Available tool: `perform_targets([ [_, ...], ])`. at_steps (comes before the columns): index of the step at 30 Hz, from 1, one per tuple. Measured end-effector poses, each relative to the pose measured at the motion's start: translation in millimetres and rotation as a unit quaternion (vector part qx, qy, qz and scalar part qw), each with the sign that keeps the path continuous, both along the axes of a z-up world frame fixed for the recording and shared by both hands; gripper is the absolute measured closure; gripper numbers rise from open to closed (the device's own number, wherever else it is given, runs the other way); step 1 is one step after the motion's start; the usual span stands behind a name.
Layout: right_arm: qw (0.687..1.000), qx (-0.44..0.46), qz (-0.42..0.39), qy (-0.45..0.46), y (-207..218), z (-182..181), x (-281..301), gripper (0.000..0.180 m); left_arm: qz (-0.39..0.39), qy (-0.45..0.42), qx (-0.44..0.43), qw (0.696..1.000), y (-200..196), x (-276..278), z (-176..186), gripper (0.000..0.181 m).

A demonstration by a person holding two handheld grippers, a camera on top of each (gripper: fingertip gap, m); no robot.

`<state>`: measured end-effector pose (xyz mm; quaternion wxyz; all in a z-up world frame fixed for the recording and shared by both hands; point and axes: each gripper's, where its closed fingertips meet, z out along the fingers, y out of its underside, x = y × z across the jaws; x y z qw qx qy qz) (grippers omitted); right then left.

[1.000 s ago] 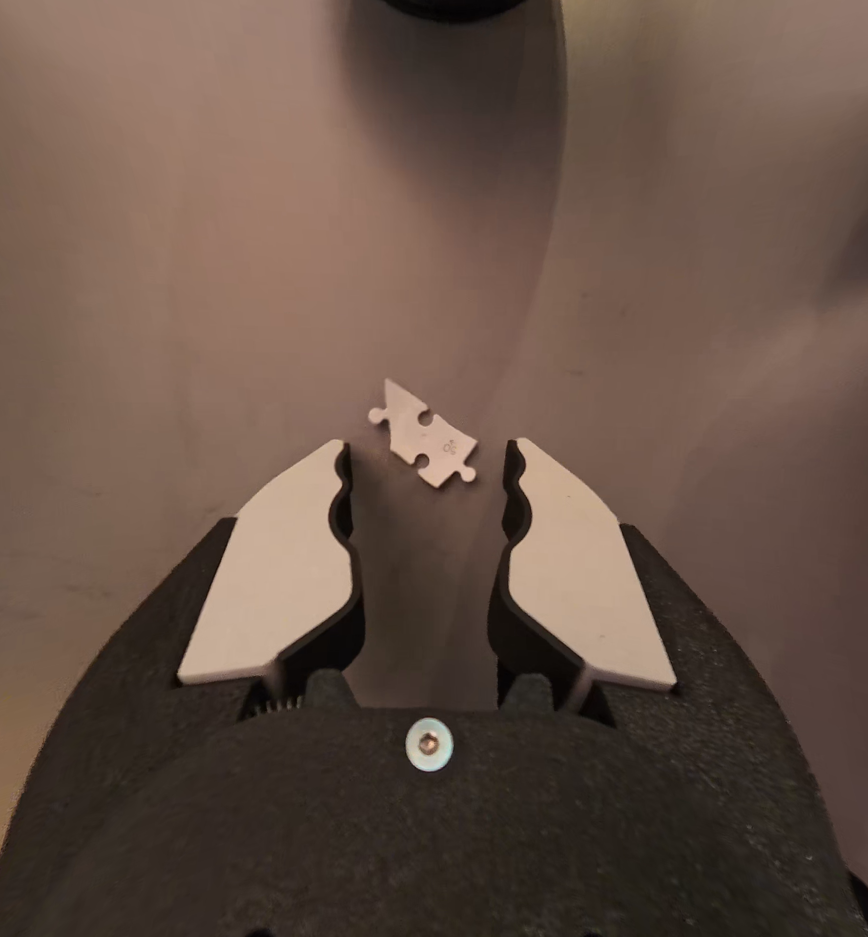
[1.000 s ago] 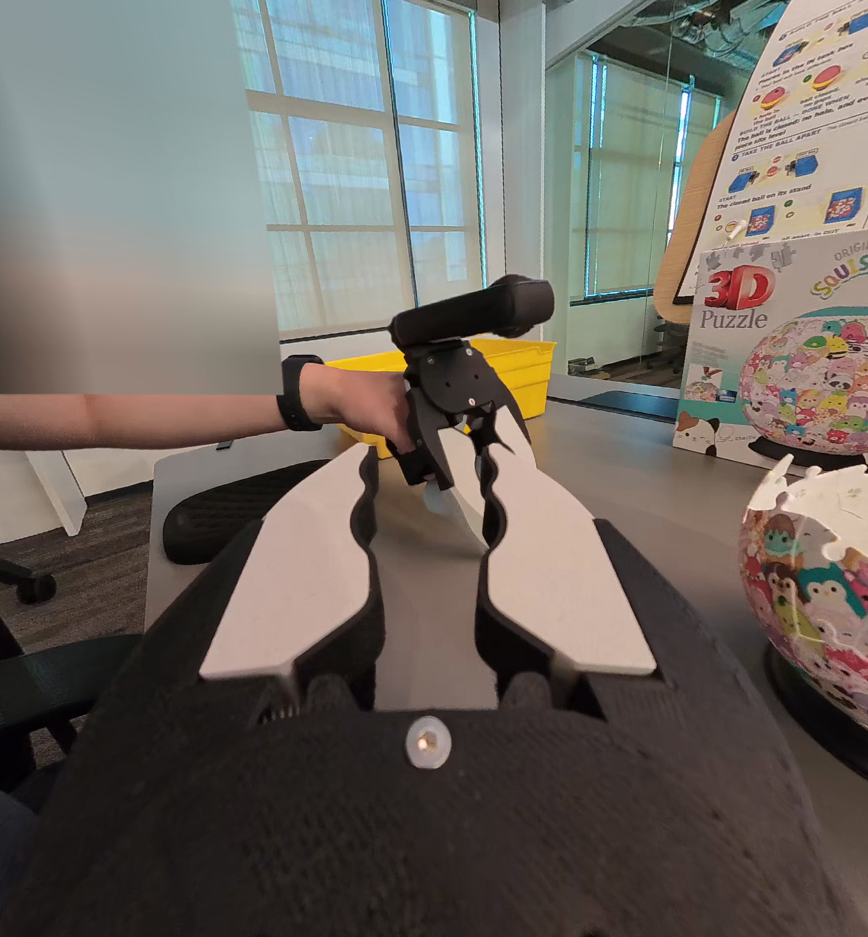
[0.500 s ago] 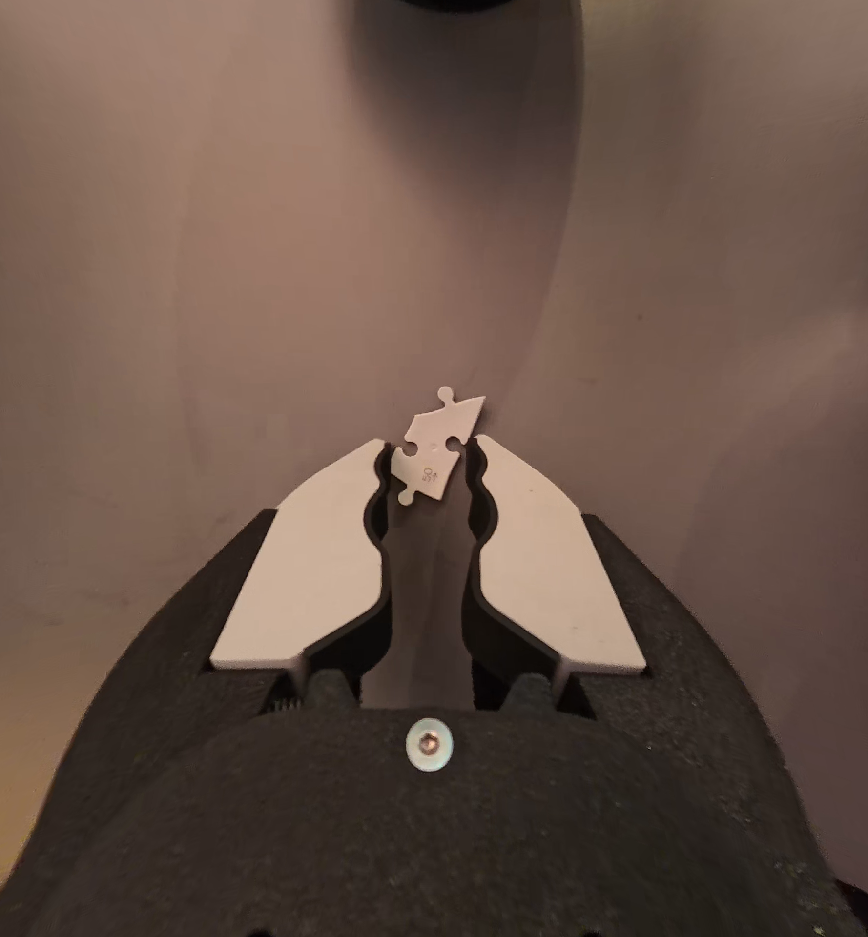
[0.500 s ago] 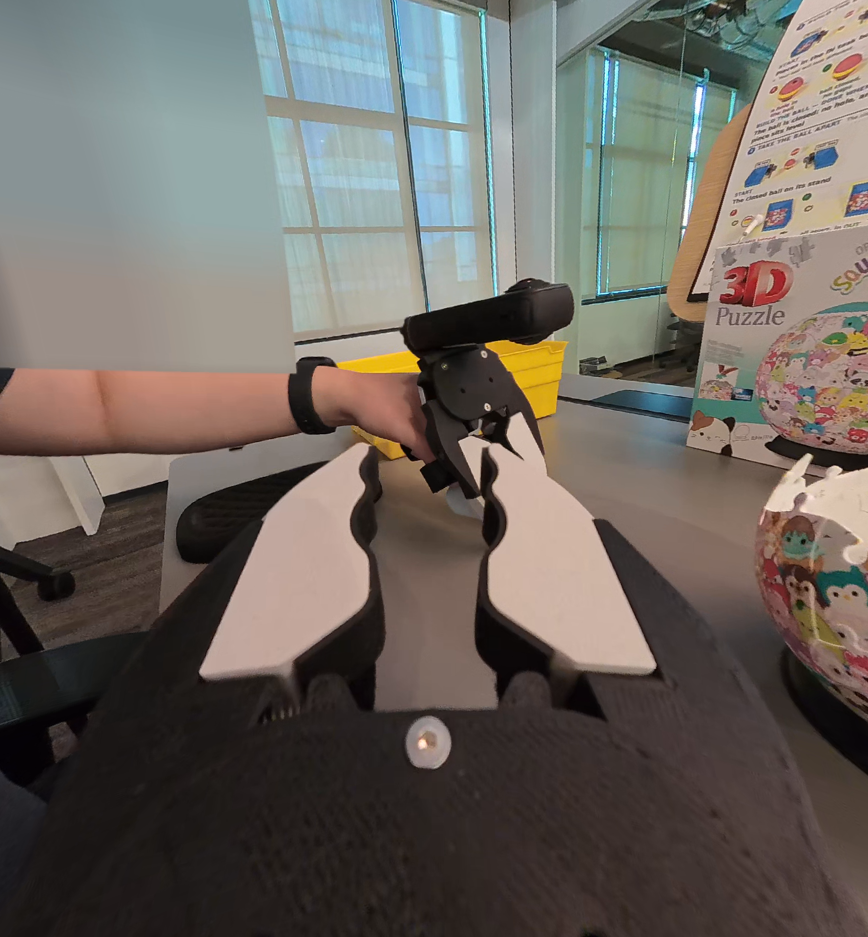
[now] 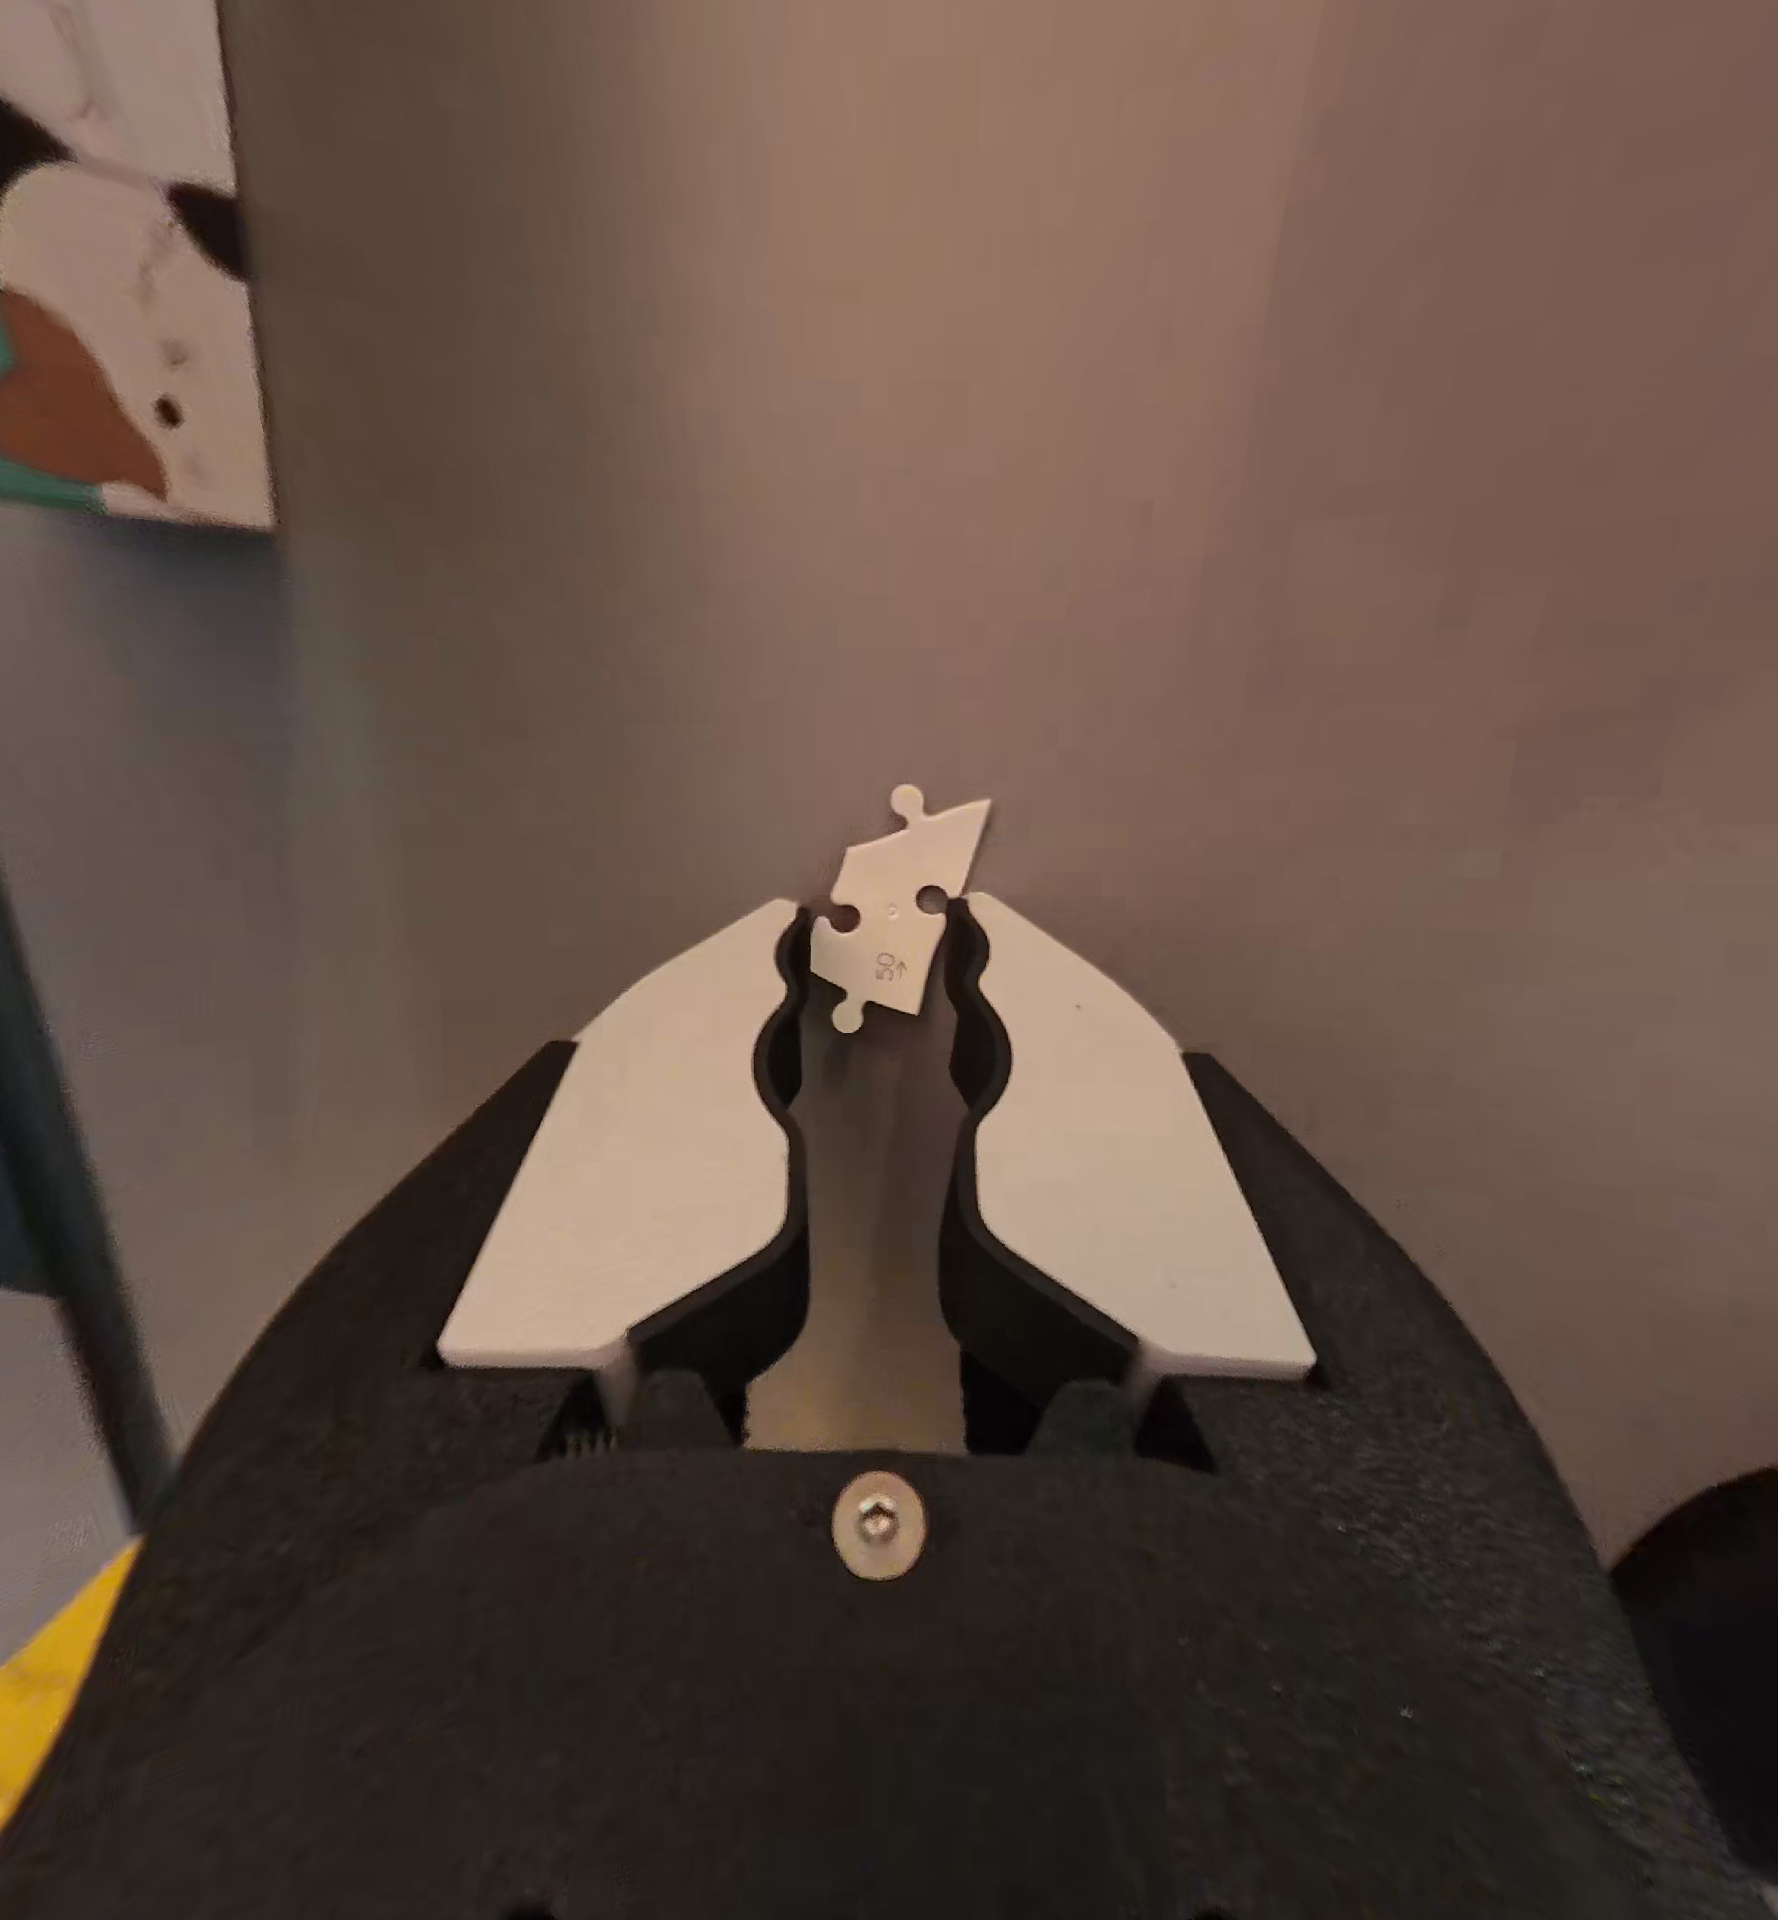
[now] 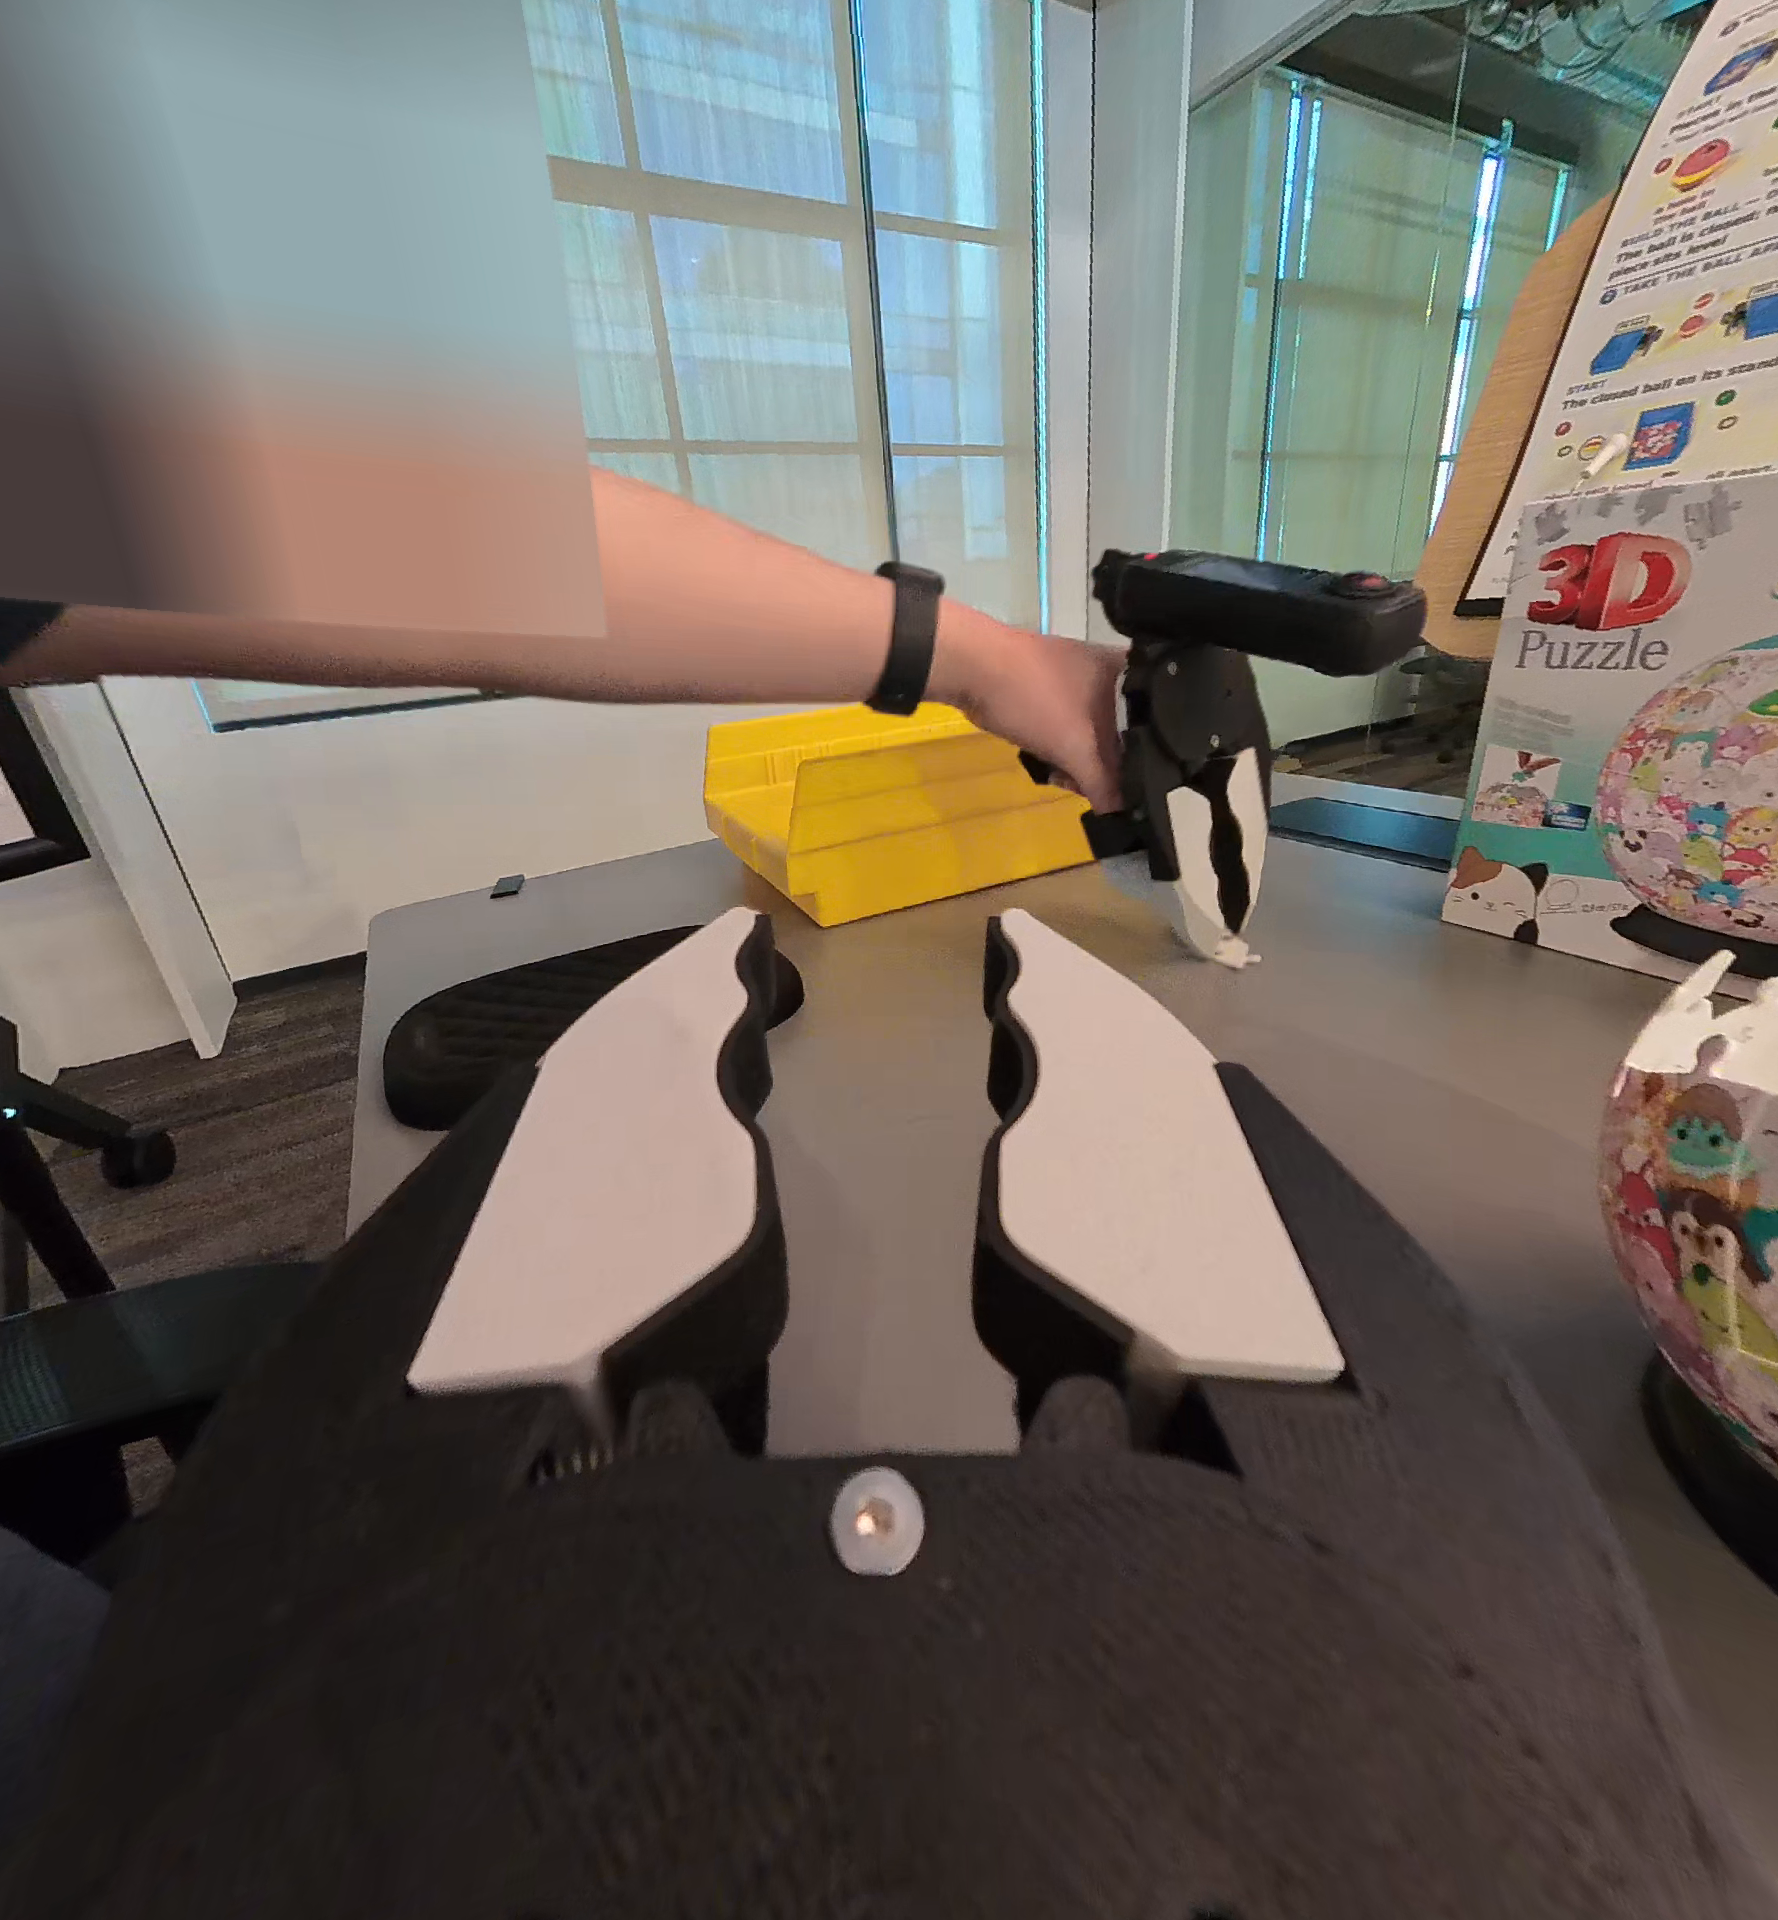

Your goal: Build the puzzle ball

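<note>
My left gripper is shut on a small white puzzle piece, blank side up, pinched at the fingertips just above the grey table. In the right wrist view the left gripper points down near the table's far side with the piece at its tips. My right gripper is open and empty, held over the table. The partly built colourful puzzle ball, open at its top, sits on a black stand at the right.
The puzzle box stands at the back right and shows in the left wrist view. A yellow bin sits at the back. A black pad lies at the table's left edge. An instruction board leans behind the box. Some 30 centimetres of space lies between my two pairs of fingers.
My left gripper closed on the puzzle piece, which turned as it was pinched, and carried it to the right toward the puzzle box. The right gripper stayed open.
</note>
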<state>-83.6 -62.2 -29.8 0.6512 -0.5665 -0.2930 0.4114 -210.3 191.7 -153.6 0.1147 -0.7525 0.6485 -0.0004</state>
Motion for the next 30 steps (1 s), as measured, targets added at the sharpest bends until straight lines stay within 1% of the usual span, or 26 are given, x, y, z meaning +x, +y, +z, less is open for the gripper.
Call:
perform_targets([
  [3, 1.0, -0.001, 0.0, 0.009, -0.1, 2.1, 2.1, 0.14, -0.017, 0.034, -0.002, 0.999, 16.7, -13.9, 0.0, 0.157],
  [6, 1.0, -0.003, 0.004, 0.012, -0.3, 2.4, 2.1, 0.14, -0.018, 0.033, -0.017, 0.999, 18.0, -14.1, -0.6, 0.157],
  [11, 1.0, -0.001, 0.002, 0.005, -0.1, 1.6, 0.6, 0.14, -0.011, 0.024, -0.014, 1.0, 19.0, -14.3, -0.4, 0.155],
  [13, 1.0, -0.003, 0.005, 0.011, -0.3, 2.2, 1.4, 0.141, -0.003, 0.019, -0.015, 1.0, 20.3, -14.9, 1.6, 0.141],
  [14, 1.0, -0.004, 0.006, 0.014, -0.4, 2.8, 2.2, 0.141, 0.0, 0.015, -0.02, 1.0, 19.6, -14.4, 5.1, 0.139],
  [16, 1.0, -0.001, 0.003, 0.022, -0.6, 5.0, 4.6, 0.141, -0.009, -0.005, -0.011, 1.0, 20.5, -9.7, 22.0, 0.138],
  [19, 1.0, 0.006, -0.001, 0.026, -0.4, 6.6, 6.1, 0.141, -0.018, -0.057, -0.017, 0.998, 9.7, 1.3, 63.9, 0.137],
  [22, 1.0, -0.002, 0.001, 0.017, 1.4, 2.7, 3.4, 0.141, -0.025, -0.084, 0.023, 0.996, 2.9, -7.1, 108.1, 0.139],
  [24, 1.0, -0.002, 0.001, 0.011, 2.3, 0.9, 1.9, 0.141, -0.021, -0.099, 0.055, 0.993, -2.3, -25.5, 134.7, 0.139],
  [27, 1.0, -0.005, -0.007, 0.003, 5.2, -2.2, 1.5, 0.141, 0.012, -0.13, 0.097, 0.987, -13.2, -69.6, 167.0, 0.14],
  [29, 1.0, -0.01, -0.008, -0.001, 7.7, -4.7, 0.2, 0.141, 0.044, -0.144, 0.117, 0.982, -22.8, -108.6, 177.1, 0.14],
  [30, 1.0, -0.011, -0.009, -0.003, 8.9, -5.7, -0.8, 0.141, 0.063, -0.142, 0.124, 0.98, -27.3, -131.2, 176.7, 0.141],
])
